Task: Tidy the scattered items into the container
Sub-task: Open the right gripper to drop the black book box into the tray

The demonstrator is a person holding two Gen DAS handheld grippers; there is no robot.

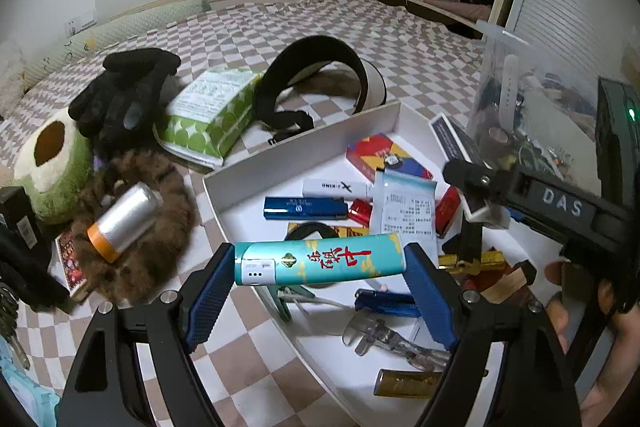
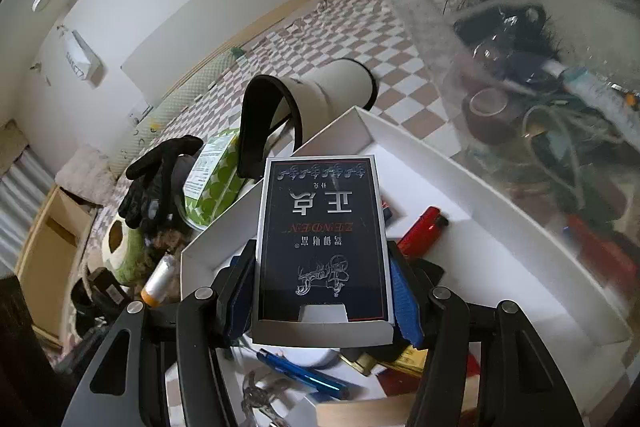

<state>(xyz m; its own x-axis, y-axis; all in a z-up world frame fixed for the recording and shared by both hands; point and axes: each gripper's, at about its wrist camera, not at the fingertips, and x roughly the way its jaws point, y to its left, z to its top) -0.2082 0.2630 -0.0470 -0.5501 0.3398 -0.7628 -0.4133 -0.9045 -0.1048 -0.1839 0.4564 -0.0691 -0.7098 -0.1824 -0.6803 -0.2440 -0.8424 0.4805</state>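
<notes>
My left gripper [image 1: 320, 261] is shut on a teal tube-shaped pack [image 1: 320, 259] with red characters, held crosswise above the near-left rim of the white tray [image 1: 304, 143]. In the tray lie a blue lighter [image 1: 306, 207], a white lighter [image 1: 336, 187], a red and blue box [image 1: 384, 157], a receipt [image 1: 404, 211] and other small items. My right gripper [image 2: 322, 259] is shut on a dark navy card box [image 2: 322, 239], held over the tray [image 2: 480, 247]. That box [image 1: 452, 135] also shows in the left wrist view, above the tray's far right.
On the checkered bedcover left of the tray lie a black glove [image 1: 124, 91], a green tissue pack [image 1: 208, 111], a black-and-white visor [image 1: 320, 75], an avocado plush [image 1: 52, 163] and a silver roll [image 1: 124, 219] on brown fur. A clear plastic bin [image 2: 520, 27] full of clutter stands right of the tray.
</notes>
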